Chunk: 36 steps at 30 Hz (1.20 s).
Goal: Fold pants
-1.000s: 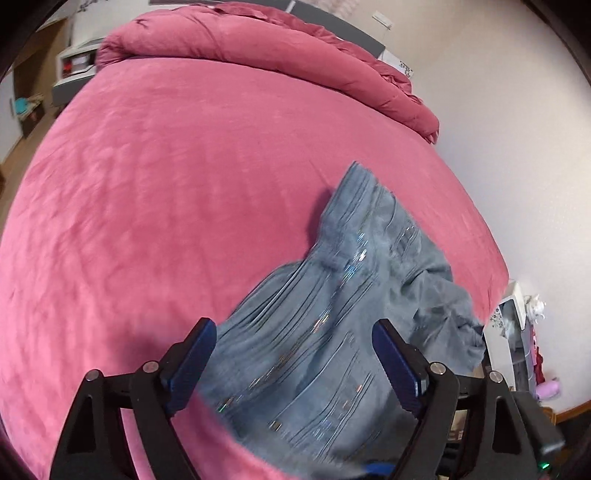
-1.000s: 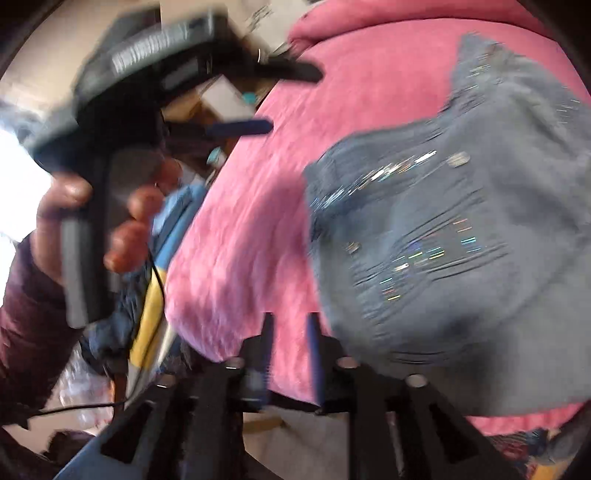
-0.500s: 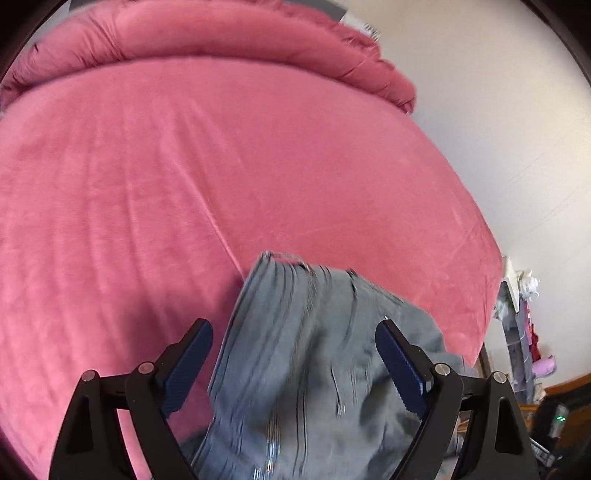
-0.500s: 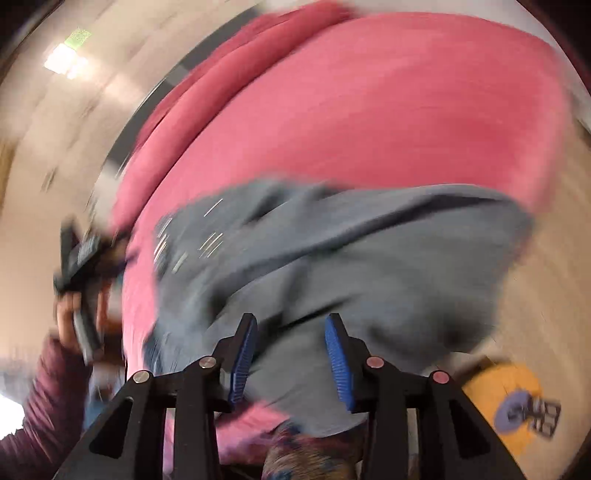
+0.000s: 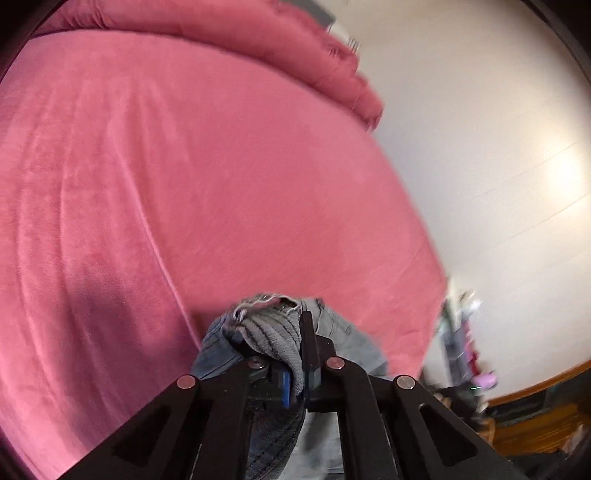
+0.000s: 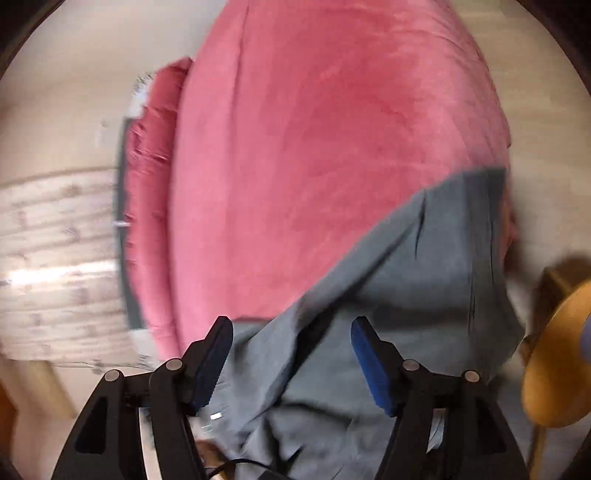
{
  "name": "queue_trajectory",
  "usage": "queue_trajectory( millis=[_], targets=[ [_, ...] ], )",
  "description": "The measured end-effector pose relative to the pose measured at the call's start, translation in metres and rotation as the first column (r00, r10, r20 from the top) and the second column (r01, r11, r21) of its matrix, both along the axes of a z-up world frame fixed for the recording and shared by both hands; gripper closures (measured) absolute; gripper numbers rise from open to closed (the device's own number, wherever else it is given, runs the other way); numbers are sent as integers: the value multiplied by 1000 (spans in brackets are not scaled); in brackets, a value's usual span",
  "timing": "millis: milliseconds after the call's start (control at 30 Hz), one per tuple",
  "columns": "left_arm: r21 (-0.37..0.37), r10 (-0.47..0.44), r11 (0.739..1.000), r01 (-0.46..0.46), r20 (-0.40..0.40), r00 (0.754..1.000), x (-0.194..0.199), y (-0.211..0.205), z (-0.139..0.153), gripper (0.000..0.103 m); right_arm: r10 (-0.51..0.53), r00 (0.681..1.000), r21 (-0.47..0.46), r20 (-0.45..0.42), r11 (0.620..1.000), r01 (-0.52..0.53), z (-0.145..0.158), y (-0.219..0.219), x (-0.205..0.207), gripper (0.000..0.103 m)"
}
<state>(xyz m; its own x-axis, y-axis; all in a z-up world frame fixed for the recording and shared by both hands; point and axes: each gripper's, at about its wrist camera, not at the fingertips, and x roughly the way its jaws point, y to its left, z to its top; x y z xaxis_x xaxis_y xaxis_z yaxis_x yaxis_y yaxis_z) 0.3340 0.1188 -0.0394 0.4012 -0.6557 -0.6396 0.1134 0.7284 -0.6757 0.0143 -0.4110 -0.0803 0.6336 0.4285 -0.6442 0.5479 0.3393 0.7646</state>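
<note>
The grey-blue denim pants with ribbed, pleated stitching [image 5: 269,336] are bunched at the near edge of the bed covered in a pink plush blanket [image 5: 184,184], and a wad of their fabric with a frayed pale hem is pinched between the fingers of the left gripper [image 5: 291,354], whose black jaws stand closed tight on the cloth, with only a sliver of blue pad showing beside it. Below that grip the denim hangs down in darker folds past the gripper's frame. In the right wrist view the same pants [image 6: 406,295] spread as a broad, blurred grey sheet across the lower corner of the pink blanket [image 6: 314,147] and spill over the edge of the bed toward the camera. The right gripper [image 6: 291,354] hovers over this cloth with its blue-padded fingers [image 6: 373,365] spread wide apart, holding nothing; whether the pads touch the fabric cannot be told through the motion blur. Along the far side of the bed lies a rolled pink duvet [image 5: 258,33], seen again as a ruffled pink strip [image 6: 151,155] in the right view. A cream wall [image 5: 480,147] rises beside the bed, with a blurred cluster of small objects near its foot. A round yellow wooden stool [image 6: 554,365] stands beyond the pants at the right edge of the right view.
</note>
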Motion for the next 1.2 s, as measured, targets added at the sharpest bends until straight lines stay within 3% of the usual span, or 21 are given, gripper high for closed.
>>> queue_trajectory(
  millis=[67, 133, 300, 433, 600, 733, 767, 833, 867, 933, 1000, 1067, 1133, 1200],
  targets=[
    [-56, 40, 998, -37, 56, 998, -18, 18, 19, 100, 42, 997, -88, -60, 995, -47, -5, 8, 14, 78],
    [-96, 65, 994, -56, 99, 993, -36, 32, 35, 100, 65, 992, -161, -111, 983, -83, -5, 21, 21, 95],
    [-163, 141, 981, -107, 214, 967, -105, 84, 82, 100, 196, 980, -263, 29, 947, -182, 44, 56, 27, 99],
    [-225, 262, 952, -207, 253, 931, -155, 137, 110, 100, 332, 932, -331, 145, 904, -270, 85, 86, 40, 99],
    [-250, 427, 899, -360, 312, 849, -219, 213, 154, 100, 503, 813, -425, 294, 830, -361, 155, 155, 71, 99],
    [-229, 537, 844, -486, 320, 781, -264, 267, 179, 100, 572, 695, -465, 437, 804, -370, 206, 208, 95, 99],
    [-208, 557, 830, -517, 314, 769, -278, 281, 180, 101, 579, 678, -468, 453, 801, -373, 210, 215, 96, 99],
    [-143, 581, 812, -566, 284, 762, -294, 293, 164, 100, 600, 654, -452, 461, 793, -408, 200, 237, 98, 99],
    [-113, 585, 809, -577, 253, 771, -298, 297, 153, 101, 608, 664, -454, 435, 785, -422, 190, 247, 101, 99],
    [-67, 597, 799, -597, 200, 777, -302, 296, 130, 100, 645, 686, -444, 338, 752, -488, 153, 260, 96, 99],
    [0, 617, 783, -623, 132, 776, -307, 300, 92, 100, 681, 714, -420, 159, 702, -575, 92, 274, 100, 93],
    [35, 636, 768, -639, 69, 769, -308, 297, 58, 101, 685, 729, -359, 12, 683, -636, 50, 281, 105, 77],
    [51, 661, 749, -660, -6, 750, -312, 301, 20, 100, 680, 729, -300, -78, 681, -668, 22, 275, 104, 70],
    [66, 673, 739, -671, -39, 738, -315, 301, 0, 100, 673, 733, -335, -102, 671, -662, 25, 265, 104, 70]
  ],
)
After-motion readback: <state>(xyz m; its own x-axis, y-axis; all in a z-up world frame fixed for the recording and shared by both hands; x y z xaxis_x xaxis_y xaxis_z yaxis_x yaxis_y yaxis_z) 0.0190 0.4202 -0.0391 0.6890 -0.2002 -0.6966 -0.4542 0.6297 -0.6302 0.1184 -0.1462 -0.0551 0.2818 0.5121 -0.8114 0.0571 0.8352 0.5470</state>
